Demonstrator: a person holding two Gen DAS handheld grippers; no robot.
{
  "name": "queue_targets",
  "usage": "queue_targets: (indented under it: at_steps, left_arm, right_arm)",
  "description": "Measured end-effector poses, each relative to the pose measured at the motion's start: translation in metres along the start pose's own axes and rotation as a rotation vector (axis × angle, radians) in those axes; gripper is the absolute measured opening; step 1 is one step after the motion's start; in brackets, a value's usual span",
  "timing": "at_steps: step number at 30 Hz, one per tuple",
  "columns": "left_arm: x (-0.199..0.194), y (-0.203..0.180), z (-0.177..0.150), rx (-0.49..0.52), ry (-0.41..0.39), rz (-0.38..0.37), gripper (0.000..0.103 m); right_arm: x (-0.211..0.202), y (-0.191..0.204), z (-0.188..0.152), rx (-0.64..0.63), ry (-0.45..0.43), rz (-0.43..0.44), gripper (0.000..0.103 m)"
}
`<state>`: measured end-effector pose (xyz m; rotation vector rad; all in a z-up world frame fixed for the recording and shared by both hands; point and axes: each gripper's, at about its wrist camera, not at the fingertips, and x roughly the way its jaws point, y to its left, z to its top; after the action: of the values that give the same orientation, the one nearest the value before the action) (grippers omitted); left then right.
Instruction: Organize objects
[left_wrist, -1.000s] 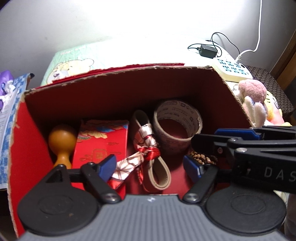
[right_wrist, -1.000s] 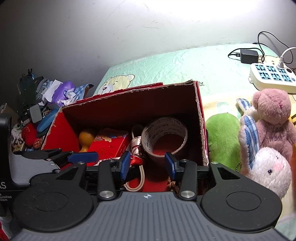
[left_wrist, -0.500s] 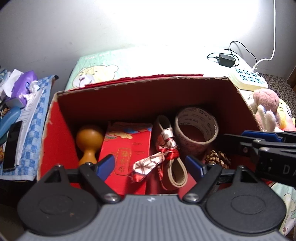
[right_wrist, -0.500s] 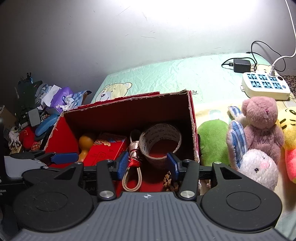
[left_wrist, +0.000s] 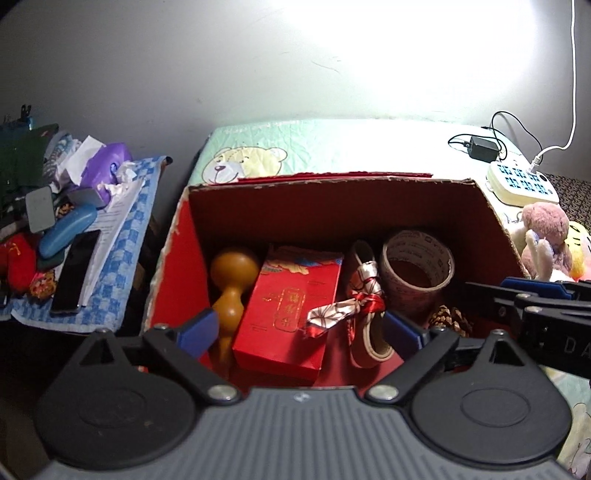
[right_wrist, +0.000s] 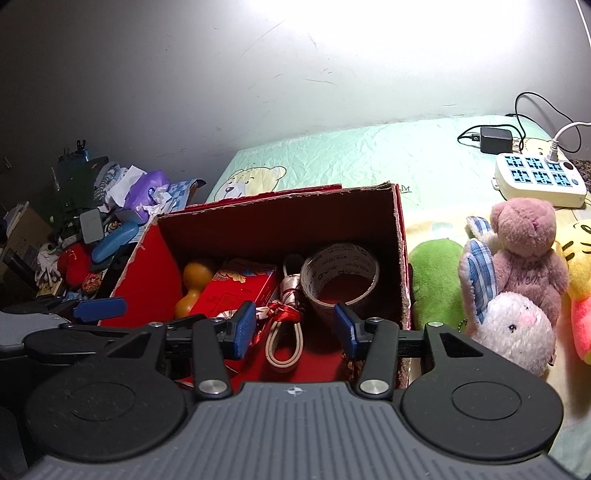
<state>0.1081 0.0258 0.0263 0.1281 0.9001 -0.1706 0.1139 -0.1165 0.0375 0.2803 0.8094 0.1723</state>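
Red box (left_wrist: 177, 266) holds gourd, tape and ribbon; left tongs (left_wrist: 299, 330) and right tongs (right_wrist: 295, 326) gape empty.

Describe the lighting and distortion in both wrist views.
Left wrist view: harsh glare washes out the wall and the far sheet, the cardboard box interior sits in shadow, and fisheye curving darkens the corners. Right wrist view: the same hotspot at the top, a dim clutter pile, and sharp, well-lit plush toys.

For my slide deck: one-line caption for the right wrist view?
Open right gripper hovers before a red box holding tape roll, gourd and envelope; plush toys alongside.
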Motion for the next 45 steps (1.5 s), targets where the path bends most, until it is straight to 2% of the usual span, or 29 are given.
queue_targets:
  at_steps: [5,10,15,22,33,40,45]
  left_arm:
    - [-0.012,-0.001,-0.009,-0.049,0.02,0.016,0.096]
    - [-0.024,-0.01,-0.019,-0.061,0.015,0.079,0.099]
    - [-0.029,-0.017,-0.033,-0.072,0.043,0.113,0.1]
    - [-0.032,-0.028,-0.052,-0.092,0.082,0.139,0.1]
    - [-0.036,-0.039,-0.07,-0.125,0.124,0.179,0.1]
    - [-0.039,-0.041,-0.069,-0.112,0.126,0.192,0.1]
    - [-0.048,-0.036,-0.048,-0.071,0.07,0.179,0.1]
  right_arm:
    - [-0.011,0.003,-0.004,-0.028,0.004,0.044,0.05]
    - [-0.02,0.002,-0.011,-0.056,0.02,0.073,0.051]
    - [-0.023,-0.002,-0.022,-0.068,0.052,0.095,0.051]
    - [-0.032,-0.006,-0.036,-0.095,0.052,0.119,0.054]
    - [-0.035,-0.018,-0.05,-0.085,0.106,0.168,0.054]
    - [-0.038,-0.018,-0.048,-0.074,0.112,0.178,0.054]
    - [-0.049,-0.009,-0.026,-0.058,0.037,0.157,0.054]
